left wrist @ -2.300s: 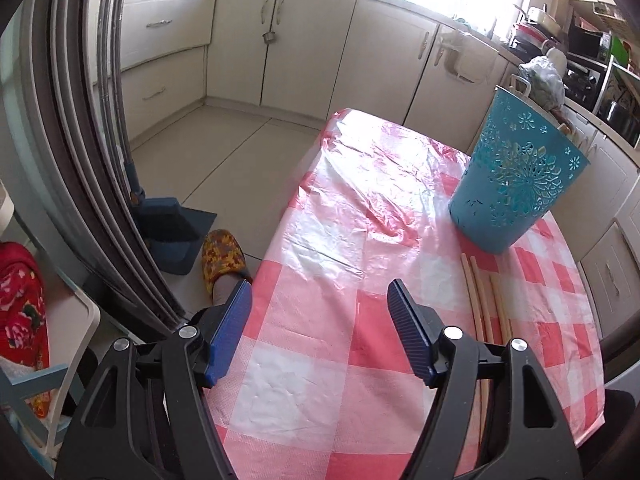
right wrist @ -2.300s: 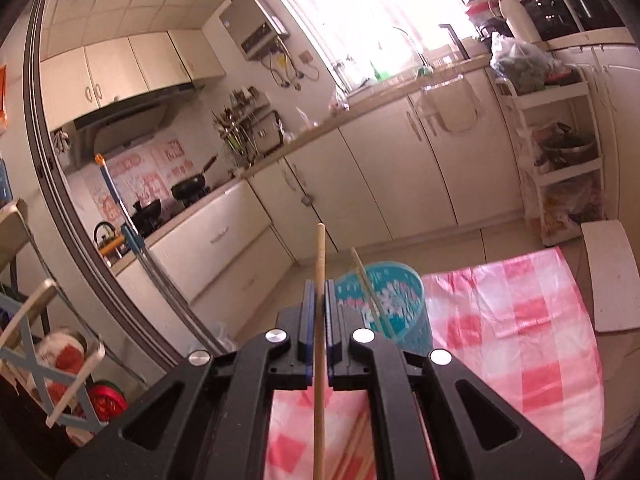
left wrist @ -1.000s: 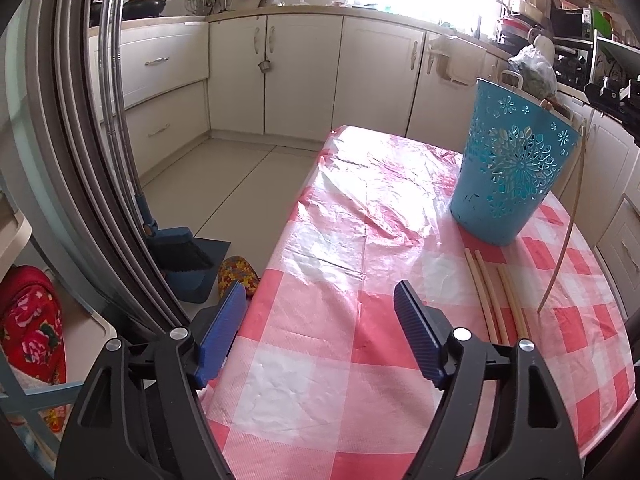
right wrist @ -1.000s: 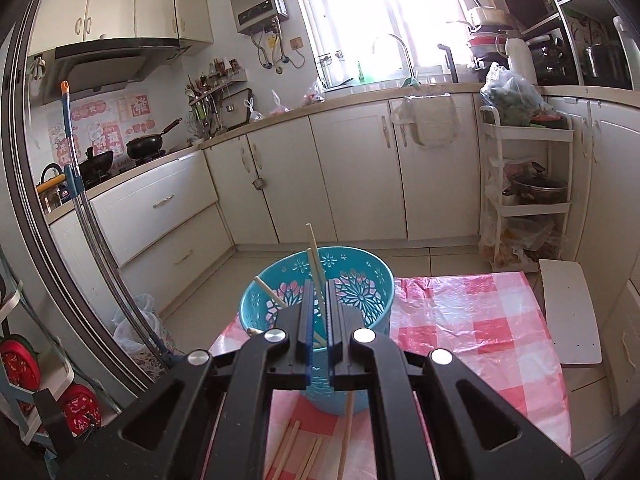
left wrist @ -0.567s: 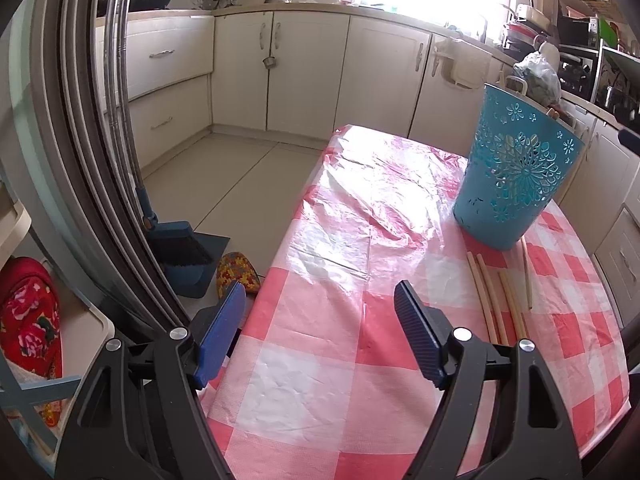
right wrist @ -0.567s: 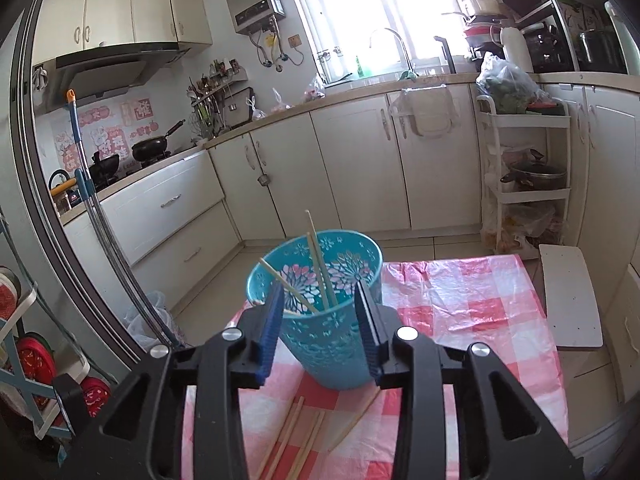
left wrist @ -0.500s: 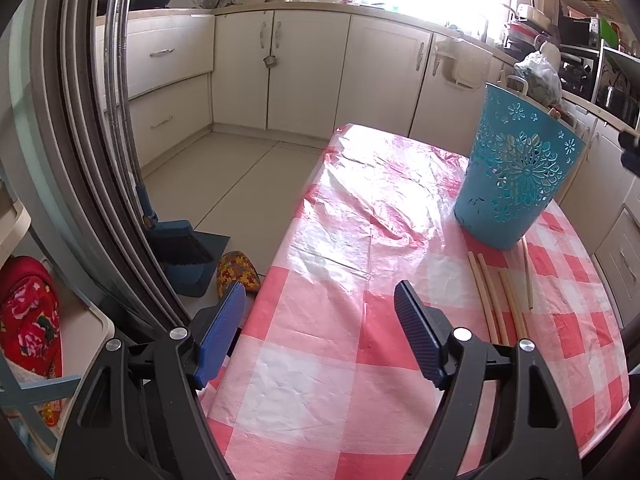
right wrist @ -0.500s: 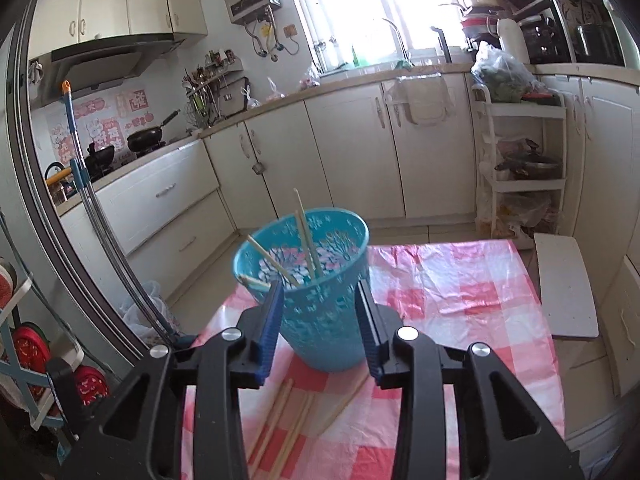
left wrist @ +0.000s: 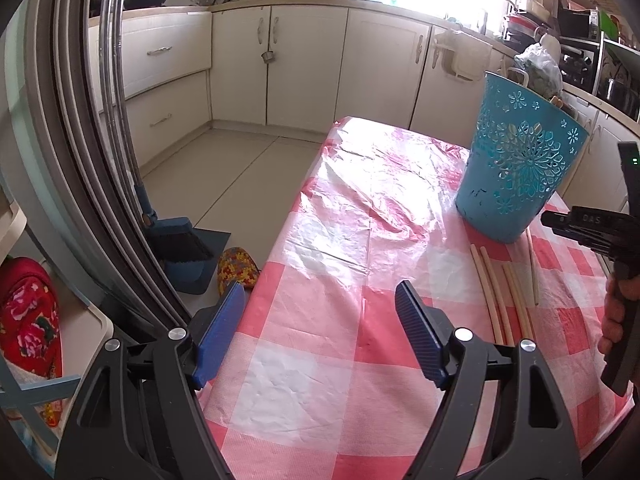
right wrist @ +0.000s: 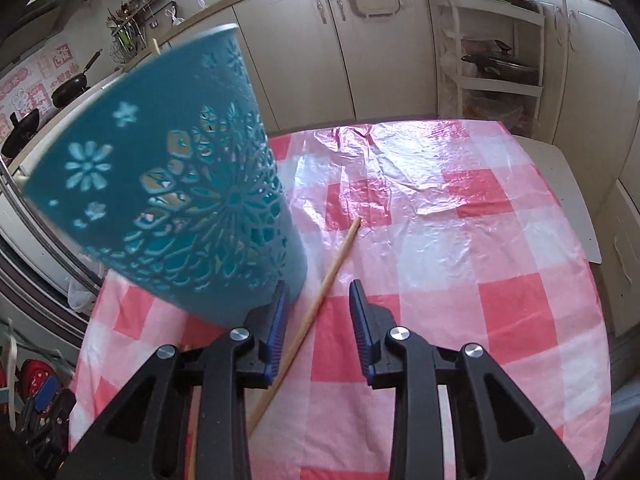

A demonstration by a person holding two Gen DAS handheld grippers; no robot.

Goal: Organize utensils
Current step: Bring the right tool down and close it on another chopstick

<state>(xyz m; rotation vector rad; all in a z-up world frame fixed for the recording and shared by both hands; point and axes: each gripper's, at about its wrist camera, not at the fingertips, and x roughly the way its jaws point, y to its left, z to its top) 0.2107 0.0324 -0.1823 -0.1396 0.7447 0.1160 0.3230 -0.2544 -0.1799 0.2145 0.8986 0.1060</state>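
Observation:
A teal cut-out basket (left wrist: pixel 518 168) (right wrist: pixel 176 196) stands on the pink checked tablecloth (left wrist: pixel 360 232) and holds some chopsticks. Several wooden chopsticks (left wrist: pixel 506 292) lie on the cloth beside it. My right gripper (right wrist: pixel 318 312) is open, low over the cloth just right of the basket, with one loose chopstick (right wrist: pixel 320 292) lying between and under its fingers. My left gripper (left wrist: pixel 320 328) is open and empty near the table's front left corner. The right gripper's body (left wrist: pixel 600 232) shows at the right edge of the left wrist view.
The table edge drops off to the floor on the left, where a dustpan (left wrist: pixel 182 248) and a slipper (left wrist: pixel 236 268) lie. Kitchen cabinets (left wrist: pixel 304 64) run behind. A white shelf rack (right wrist: pixel 492 48) stands at the far right.
My right gripper let go of a chopstick into the basket and opened. It then dropped down close beside the basket, over a loose chopstick. The left gripper barely moved.

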